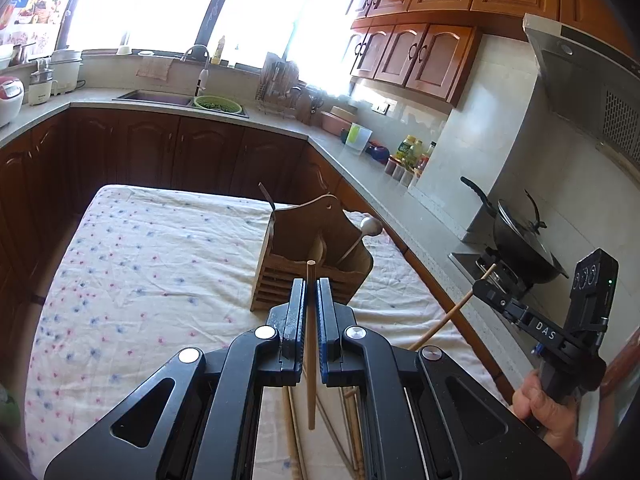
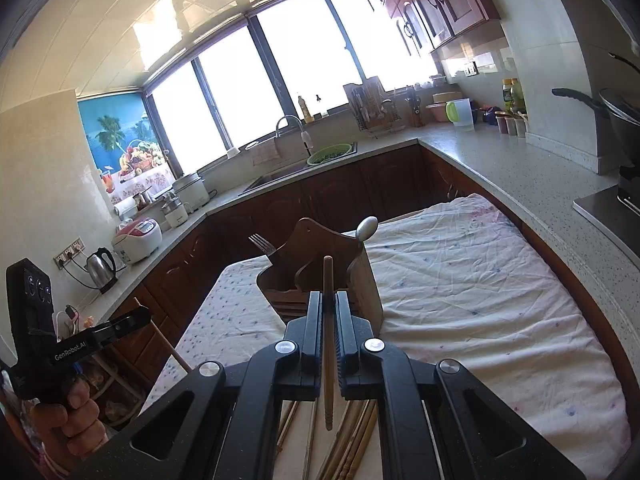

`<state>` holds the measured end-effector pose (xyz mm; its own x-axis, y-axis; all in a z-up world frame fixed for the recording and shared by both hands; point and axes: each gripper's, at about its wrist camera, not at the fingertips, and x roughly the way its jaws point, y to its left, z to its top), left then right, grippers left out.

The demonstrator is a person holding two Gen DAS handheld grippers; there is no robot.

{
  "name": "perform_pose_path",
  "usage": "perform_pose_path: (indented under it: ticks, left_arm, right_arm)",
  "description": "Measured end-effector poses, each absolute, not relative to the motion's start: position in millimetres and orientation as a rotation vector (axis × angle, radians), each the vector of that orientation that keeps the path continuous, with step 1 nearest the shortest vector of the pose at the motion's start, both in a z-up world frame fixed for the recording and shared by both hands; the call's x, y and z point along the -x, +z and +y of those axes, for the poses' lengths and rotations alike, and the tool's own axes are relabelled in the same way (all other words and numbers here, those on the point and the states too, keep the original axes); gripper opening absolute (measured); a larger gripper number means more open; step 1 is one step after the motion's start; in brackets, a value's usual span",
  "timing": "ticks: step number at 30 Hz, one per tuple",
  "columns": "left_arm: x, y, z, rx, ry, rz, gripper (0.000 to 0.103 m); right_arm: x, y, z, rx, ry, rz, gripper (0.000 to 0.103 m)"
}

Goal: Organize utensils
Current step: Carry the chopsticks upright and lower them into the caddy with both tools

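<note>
A wooden utensil holder [image 1: 316, 252] stands on the flowered cloth [image 1: 140, 280]; it also shows in the right wrist view [image 2: 320, 280]. A spoon [image 1: 370, 226] and a fork [image 2: 262, 245] stand in it. My left gripper [image 1: 311, 300] is shut on a wooden chopstick [image 1: 311, 344], held just short of the holder. My right gripper [image 2: 329, 312] is shut on another wooden chopstick [image 2: 328, 344], also near the holder. Several more chopsticks [image 2: 352, 440] lie on the cloth below the grippers. The right gripper also shows in the left wrist view [image 1: 480, 284].
A stone counter [image 1: 400, 196] runs along the right of the table with bottles, cups and a black wok [image 1: 516, 232] on the stove. A sink [image 1: 160, 98] and green colander sit at the back. A kettle [image 2: 102, 268] and rice cooker stand at left.
</note>
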<state>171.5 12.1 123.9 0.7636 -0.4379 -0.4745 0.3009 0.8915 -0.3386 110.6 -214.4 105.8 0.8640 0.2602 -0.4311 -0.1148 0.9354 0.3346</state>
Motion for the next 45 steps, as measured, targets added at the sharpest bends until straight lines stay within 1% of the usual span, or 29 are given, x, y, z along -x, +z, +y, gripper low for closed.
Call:
perform_pose_path:
  ticks: [6, 12, 20, 25, 30, 37, 45]
  left_arm:
    - [-180, 137, 12, 0.255, -0.403, 0.542, 0.004]
    - [-194, 164, 13, 0.254, -0.391, 0.462, 0.004]
    - [-236, 199, 16, 0.271, -0.344, 0.364, 0.004]
    - [-265, 206, 18, 0.297, -0.3, 0.329, 0.004]
    - [-295, 196, 24, 0.339, -0.251, 0.33, 0.004]
    - [-315, 155, 19, 0.353, -0.21, 0.363, 0.004]
    - [-324, 114, -1, 0.328, -0.227, 0.457, 0.004]
  right_arm:
    - [-116, 114, -215, -0.308, 0.201, 0.471, 0.006]
    - [-128, 137, -219, -0.292, 0.2, 0.414, 0.005]
    - [-163, 175, -227, -0.315, 0.187, 0.307, 0.005]
    - [-184, 189, -224, -0.284, 0.165, 0.255, 0.006]
    - [-204, 184, -217, -0.259, 0.151, 0.248, 0.005]
    - [-224, 150, -215, -0.266, 0.129, 0.274, 0.005]
    - [-244, 103, -211, -0.284, 0.124, 0.386, 0.006]
